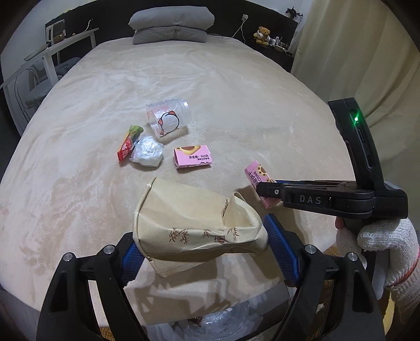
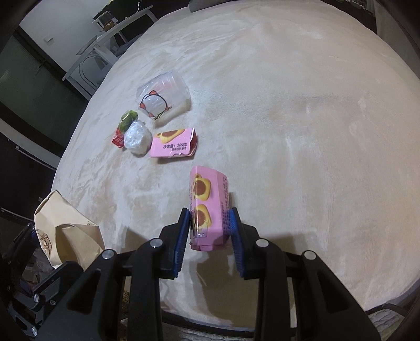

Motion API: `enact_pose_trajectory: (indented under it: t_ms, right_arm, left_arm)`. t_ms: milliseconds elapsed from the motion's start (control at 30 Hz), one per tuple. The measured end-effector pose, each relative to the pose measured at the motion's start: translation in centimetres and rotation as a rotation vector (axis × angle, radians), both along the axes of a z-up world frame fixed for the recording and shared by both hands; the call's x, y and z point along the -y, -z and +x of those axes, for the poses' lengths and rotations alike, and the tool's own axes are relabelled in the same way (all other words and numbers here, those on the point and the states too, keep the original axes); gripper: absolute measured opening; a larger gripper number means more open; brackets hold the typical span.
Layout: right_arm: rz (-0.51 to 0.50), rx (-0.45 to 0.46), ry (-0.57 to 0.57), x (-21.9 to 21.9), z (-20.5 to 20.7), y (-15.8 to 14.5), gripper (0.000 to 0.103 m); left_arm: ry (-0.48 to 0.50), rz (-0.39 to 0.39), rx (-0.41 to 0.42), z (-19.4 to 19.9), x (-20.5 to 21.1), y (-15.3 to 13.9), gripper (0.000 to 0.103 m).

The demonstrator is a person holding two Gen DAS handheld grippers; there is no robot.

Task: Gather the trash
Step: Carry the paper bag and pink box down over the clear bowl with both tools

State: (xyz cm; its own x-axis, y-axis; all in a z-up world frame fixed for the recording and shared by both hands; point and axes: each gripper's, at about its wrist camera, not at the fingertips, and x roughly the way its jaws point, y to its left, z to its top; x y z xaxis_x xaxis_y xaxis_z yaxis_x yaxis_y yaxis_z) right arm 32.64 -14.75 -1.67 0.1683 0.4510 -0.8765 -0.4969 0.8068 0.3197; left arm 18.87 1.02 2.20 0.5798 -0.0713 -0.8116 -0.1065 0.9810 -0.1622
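Observation:
My left gripper [image 1: 203, 249] is shut on a crumpled beige paper cup [image 1: 194, 230] with a bamboo print, held above the bed's near edge. My right gripper [image 2: 210, 230] is shut on a pink cookie box [image 2: 207, 207], lifted off the blanket; in the left wrist view that box [image 1: 256, 174] shows beyond the black right gripper body. Left on the bed lie a second pink box [image 1: 193, 157], a clear plastic cup [image 1: 168, 119] with a cartoon print, a crumpled clear wrap [image 1: 147, 154] and a red and green wrapper [image 1: 128, 143].
The beige blanket [image 1: 236, 91] covers the bed, with grey pillows [image 1: 170, 23] at its head. A white desk and chair [image 1: 39, 70] stand at the left. A bin lined with clear plastic [image 1: 218, 322] sits below the bed's near edge. A gloved hand [image 1: 386, 251] holds the right gripper.

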Motion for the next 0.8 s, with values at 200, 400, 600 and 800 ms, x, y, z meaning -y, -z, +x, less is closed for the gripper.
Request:
enact_pose_trajectory:
  t_ms: [200, 400, 600, 800]
  right_arm:
    - [0.007, 0.006, -0.013, 1.4, -4.4, -1.2, 0.032]
    - [-0.003, 0.027, -0.025, 2.9, -8.8, -2.1, 0.032]
    - [-0.003, 0.042, -0.029, 4.2, -13.6, -2.8, 0.032]
    - [-0.01, 0.048, -0.03, 5.9, -17.8, -2.3, 0.032]
  left_arm:
    - [0.004, -0.004, 0.013, -4.1, 1.4, -1.2, 0.082]
    - [0.005, -0.01, 0.024, -8.3, 3.0, -2.2, 0.082]
    - [0.006, -0.015, 0.037, -12.4, 4.6, -2.7, 0.082]
    - [0.013, -0.024, 0.047, -16.7, 6.2, -2.7, 0.082]
